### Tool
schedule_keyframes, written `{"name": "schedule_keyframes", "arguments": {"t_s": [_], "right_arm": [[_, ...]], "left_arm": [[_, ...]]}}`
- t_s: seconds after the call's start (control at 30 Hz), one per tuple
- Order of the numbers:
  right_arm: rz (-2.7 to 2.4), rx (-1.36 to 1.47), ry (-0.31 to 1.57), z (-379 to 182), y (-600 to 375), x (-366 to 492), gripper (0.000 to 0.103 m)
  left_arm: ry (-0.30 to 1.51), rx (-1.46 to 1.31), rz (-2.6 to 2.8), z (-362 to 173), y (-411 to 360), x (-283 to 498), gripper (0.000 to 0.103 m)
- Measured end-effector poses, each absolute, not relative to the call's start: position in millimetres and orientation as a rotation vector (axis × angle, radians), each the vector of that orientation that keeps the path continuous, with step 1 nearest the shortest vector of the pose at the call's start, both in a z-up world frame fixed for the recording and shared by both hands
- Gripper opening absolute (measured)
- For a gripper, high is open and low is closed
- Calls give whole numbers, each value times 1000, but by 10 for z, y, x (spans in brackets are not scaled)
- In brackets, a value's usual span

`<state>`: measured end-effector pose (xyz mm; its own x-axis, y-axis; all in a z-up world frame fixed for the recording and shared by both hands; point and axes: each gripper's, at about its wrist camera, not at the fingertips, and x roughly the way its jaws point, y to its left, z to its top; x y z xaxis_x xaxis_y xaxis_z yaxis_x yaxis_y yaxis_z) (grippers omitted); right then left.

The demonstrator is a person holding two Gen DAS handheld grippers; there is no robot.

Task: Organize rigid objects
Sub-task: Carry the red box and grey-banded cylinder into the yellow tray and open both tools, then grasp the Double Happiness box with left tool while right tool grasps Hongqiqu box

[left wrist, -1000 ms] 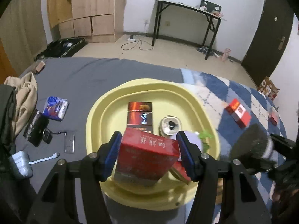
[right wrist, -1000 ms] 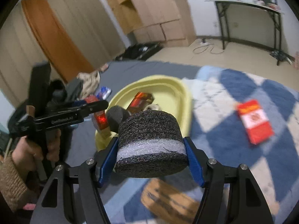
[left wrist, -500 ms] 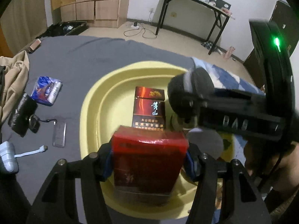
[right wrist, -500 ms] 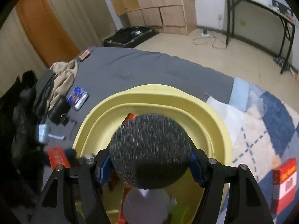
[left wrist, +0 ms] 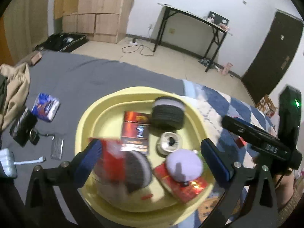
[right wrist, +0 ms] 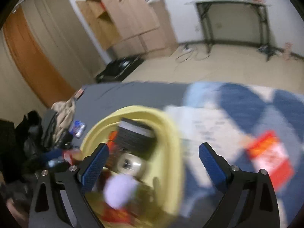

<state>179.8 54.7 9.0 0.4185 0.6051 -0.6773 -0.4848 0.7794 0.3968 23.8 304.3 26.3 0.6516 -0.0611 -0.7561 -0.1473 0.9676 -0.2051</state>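
A yellow basin sits on the bed. In it lie a black foam roll, dark cigarette boxes, a metal tin, a lilac round thing and a blurred red box. My left gripper is open above the basin's near side, the red box by its left finger. My right gripper is open and empty over the basin's right rim; the foam roll lies in the basin beyond it. A red box lies on the quilt to the right.
A blue packet, a black pouch, a small grey case and a white charger lie on the grey sheet left of the basin. Clothes are piled at the left edge. The right gripper's body reaches in from the right.
Both grippers have opened. The red box has dropped from the left gripper into the basin. The foam roll has left the right gripper and lies in the basin; the right gripper has swung right.
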Motion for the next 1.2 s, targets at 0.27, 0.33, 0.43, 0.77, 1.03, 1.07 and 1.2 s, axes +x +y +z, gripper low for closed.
{"name": "schedule_keyframes", "arguments": {"t_s": [0.27, 0.33, 0.43, 0.77, 1.03, 1.07, 1.2], "right_arm": [[450, 208, 890, 67, -1235, 1513, 99], [399, 228, 889, 36, -1604, 1441, 99], [319, 248, 892, -25, -2054, 1326, 99], [98, 302, 887, -6, -2856, 1483, 103], [46, 328, 949, -346, -3157, 2024, 103], [42, 360, 947, -374, -3205, 2095, 103], [8, 437, 923, -377, -3190, 2205, 103]], "left_arm": [[881, -225, 1, 380, 2717, 305, 103], [904, -248, -22, 404, 2612, 327, 103], [899, -229, -77, 516, 2259, 355, 103], [1014, -180, -85, 274, 1017, 950, 103], [1076, -149, 13, -298, 313, 1485, 103], [1078, -169, 37, -351, 290, 1542, 103], [1105, -296, 147, -557, 292, 1715, 103]]}}
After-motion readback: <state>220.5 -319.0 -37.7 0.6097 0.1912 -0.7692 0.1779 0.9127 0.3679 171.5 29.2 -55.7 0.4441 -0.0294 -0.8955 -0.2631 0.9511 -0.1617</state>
